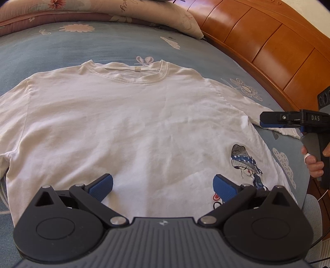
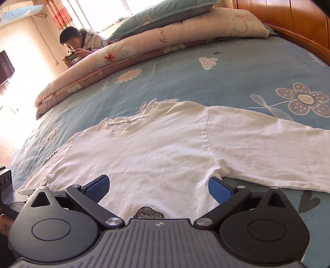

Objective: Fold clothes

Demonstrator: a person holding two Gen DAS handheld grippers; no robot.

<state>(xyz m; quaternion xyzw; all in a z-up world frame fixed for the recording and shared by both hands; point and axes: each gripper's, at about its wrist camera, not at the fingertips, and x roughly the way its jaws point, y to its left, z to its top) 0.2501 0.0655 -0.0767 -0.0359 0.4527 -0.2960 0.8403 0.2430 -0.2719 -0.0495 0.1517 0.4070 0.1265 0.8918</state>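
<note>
White long-sleeved T-shirt (image 1: pixel 132 123) spread flat, front up, across the blue floral bedsheet (image 1: pixel 61 43), collar (image 1: pixel 132 72) pointing toward twelve o'clock in the left wrist view. Down at four o'clock on the shirt, an embroidered figure in a blue dotted hat (image 1: pixel 245 162). The left gripper (image 1: pixel 163 185) hangs over the shirt's lower middle, jaws spread wide, blue pads (image 1: pixel 103 185) apart with nothing but cloth below them. Whether the pads touch the fabric, I cannot tell.

Over at three o'clock, the right gripper (image 1: pixel 266 120) comes in sideways just above the sleeve (image 1: pixel 237 96), a hand (image 1: pixel 313 162) on its grip. From its own camera, the right gripper (image 2: pixel 158 188) is also wide open, empty, hovering near the armpit seam, the sleeve (image 2: pixel 268 148) running out to three o'clock.

A folded quilt (image 2: pixel 123 57) and pillow (image 2: pixel 160 14) sit at twelve o'clock, wooden headboard (image 1: pixel 268 41) at two. At ten o'clock in the right view, a person (image 2: pixel 80 43) leans on the quilt holding a phone (image 2: pixel 71 56).
</note>
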